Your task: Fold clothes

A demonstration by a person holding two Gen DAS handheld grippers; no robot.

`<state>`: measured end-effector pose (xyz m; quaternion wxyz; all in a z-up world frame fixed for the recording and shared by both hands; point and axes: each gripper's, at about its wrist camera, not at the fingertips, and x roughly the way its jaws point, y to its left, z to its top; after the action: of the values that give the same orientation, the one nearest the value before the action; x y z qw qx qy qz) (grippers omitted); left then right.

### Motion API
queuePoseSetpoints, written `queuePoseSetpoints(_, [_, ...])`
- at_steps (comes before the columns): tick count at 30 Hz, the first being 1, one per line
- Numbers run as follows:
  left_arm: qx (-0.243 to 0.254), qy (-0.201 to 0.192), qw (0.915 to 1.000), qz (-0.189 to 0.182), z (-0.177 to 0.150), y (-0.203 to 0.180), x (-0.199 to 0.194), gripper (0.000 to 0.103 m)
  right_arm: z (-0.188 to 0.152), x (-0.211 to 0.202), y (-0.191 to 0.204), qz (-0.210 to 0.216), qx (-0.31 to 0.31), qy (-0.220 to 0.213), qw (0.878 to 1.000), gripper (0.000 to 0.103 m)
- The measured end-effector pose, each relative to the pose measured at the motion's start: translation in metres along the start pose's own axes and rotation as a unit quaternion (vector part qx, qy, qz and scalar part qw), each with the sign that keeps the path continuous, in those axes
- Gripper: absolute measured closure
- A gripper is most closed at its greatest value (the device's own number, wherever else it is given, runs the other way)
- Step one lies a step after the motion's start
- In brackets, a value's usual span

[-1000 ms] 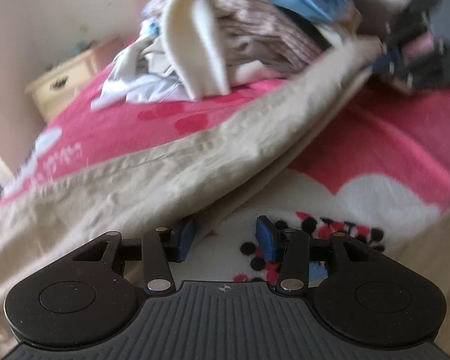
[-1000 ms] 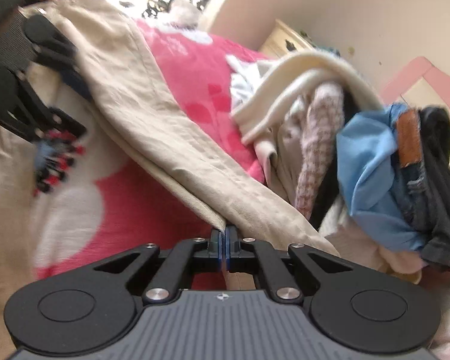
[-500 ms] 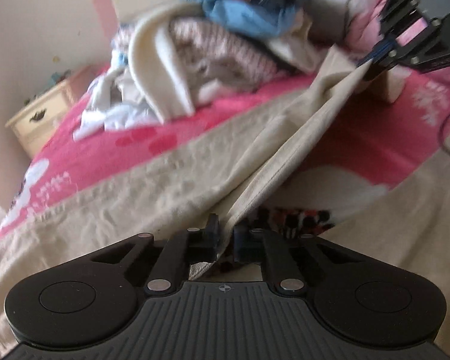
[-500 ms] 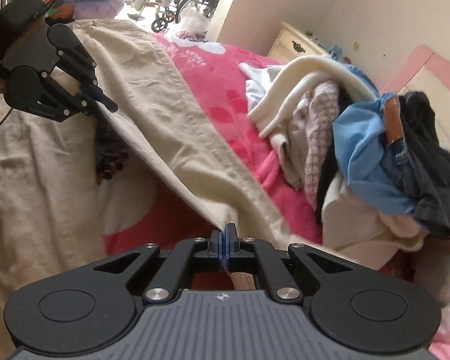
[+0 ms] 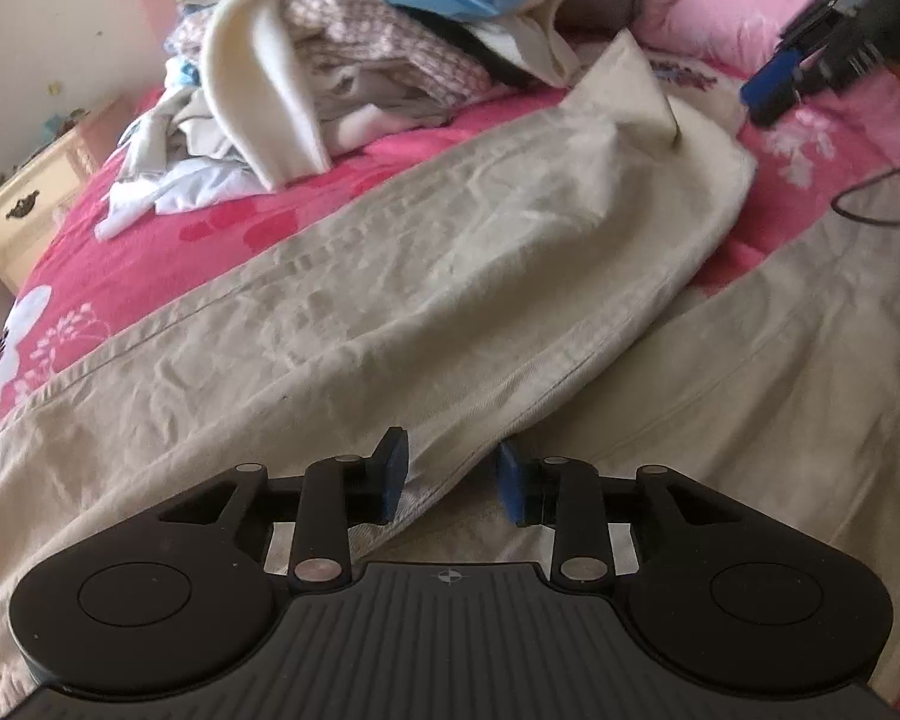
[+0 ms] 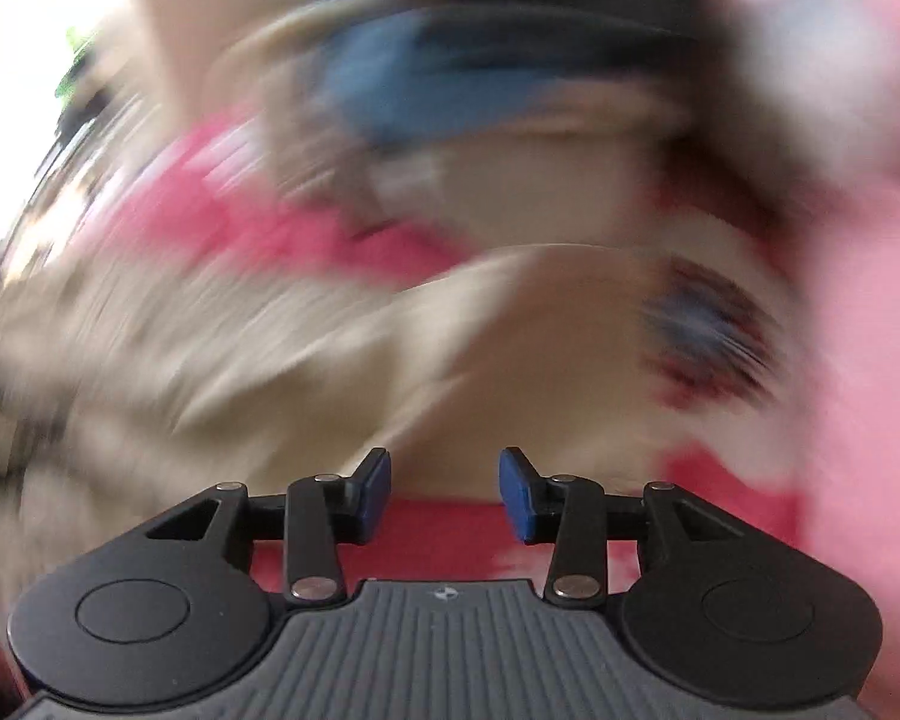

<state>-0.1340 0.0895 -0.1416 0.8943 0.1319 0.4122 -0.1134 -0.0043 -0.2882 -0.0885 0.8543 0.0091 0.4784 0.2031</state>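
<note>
Pink bedding (image 5: 168,252) covers a bed, with beige trousers (image 5: 450,276) spread across it, one leg folded over so its hem corner stands up near the pillow (image 5: 750,0). Behind them sits a clothes pile (image 5: 354,60), and a nightstand (image 5: 36,204) stands by the wall. The left gripper (image 5: 450,483) has just been opening; its jaws stand apart astride the folded trouser edge, pads not pressing it. The right gripper (image 6: 444,495) has also just been opening, jaws parted with nothing between them; its view is smeared by blur, showing only pink and beige.
</note>
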Motion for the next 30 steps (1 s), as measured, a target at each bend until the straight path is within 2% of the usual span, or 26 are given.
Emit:
queuePoseSetpoints(1, [-0.008, -0.006, 1.0, -0.002, 0.001, 0.0, -0.003, 0.071, 0.002, 0.004, -0.019, -0.015, 0.056, 0.003, 0.998, 0.06])
queuePoseSetpoints(3, [-0.028, -0.019, 0.9994, -0.006, 0.004, 0.002, -0.005, 0.071, 0.003, 0.016, -0.051, -0.042, 0.151, 0.015, 0.988, 0.06])
queuePoseSetpoints(4, [-0.038, -0.022, 0.999, -0.008, 0.006, 0.002, -0.004, 0.071, 0.002, 0.024, -0.062, -0.046, 0.182, 0.021, 0.982, 0.06])
queuePoseSetpoints(6, [-0.049, -0.025, 0.9984, -0.015, 0.01, 0.0, 0.0, 0.071, 0.003, 0.036, -0.067, -0.048, 0.2, 0.021, 0.978, 0.06])
queuePoseSetpoints(10, [-0.034, -0.035, 0.9984, -0.028, 0.015, -0.017, 0.006, 0.071, 0.004, 0.062, -0.057, -0.053, 0.176, 0.029, 0.983, 0.059])
queuePoseSetpoints(12, [-0.025, -0.035, 0.9986, -0.03, 0.016, -0.025, 0.013, 0.071, 0.004, 0.069, -0.052, -0.065, 0.157, 0.03, 0.985, 0.068])
queuePoseSetpoints(14, [-0.024, -0.027, 0.999, -0.025, 0.016, -0.03, 0.023, 0.071, 0.005, 0.063, -0.048, -0.064, 0.137, 0.021, 0.988, 0.1])
queuePoseSetpoints(16, [-0.024, -0.022, 0.9993, -0.019, 0.015, -0.033, 0.028, 0.071, 0.008, 0.042, -0.04, -0.077, 0.108, 0.005, 0.991, 0.099])
queuePoseSetpoints(19, [-0.025, -0.024, 0.9993, -0.017, 0.016, -0.033, 0.028, 0.071, 0.006, 0.008, -0.011, -0.151, 0.009, -0.03, 0.988, 0.099])
queuePoseSetpoints(21, [-0.027, -0.022, 0.9991, -0.021, 0.016, -0.032, 0.027, 0.071, 0.0, 0.001, -0.007, -0.19, -0.006, -0.013, 0.982, 0.099])
queuePoseSetpoints(23, [-0.027, -0.023, 0.9991, -0.022, 0.015, -0.032, 0.027, 0.071, -0.008, 0.012, -0.014, -0.213, -0.003, 0.037, 0.976, 0.098])
queuePoseSetpoints(25, [-0.024, -0.023, 0.9992, -0.022, 0.015, -0.033, 0.028, 0.071, -0.018, 0.03, -0.021, -0.249, -0.009, 0.071, 0.966, 0.098])
queuePoseSetpoints(27, [-0.024, -0.022, 0.9992, -0.023, 0.015, -0.032, 0.03, 0.07, -0.023, 0.031, -0.015, -0.269, -0.035, 0.058, 0.961, 0.098])
queuePoseSetpoints(29, [-0.025, -0.021, 0.9992, -0.024, 0.016, -0.032, 0.03, 0.07, -0.021, 0.019, -0.004, -0.263, -0.041, 0.019, 0.964, 0.086])
queuePoseSetpoints(30, [-0.026, -0.02, 0.9992, -0.024, 0.017, -0.031, 0.029, 0.07, -0.02, 0.012, 0.005, -0.263, -0.058, -0.008, 0.963, 0.075])
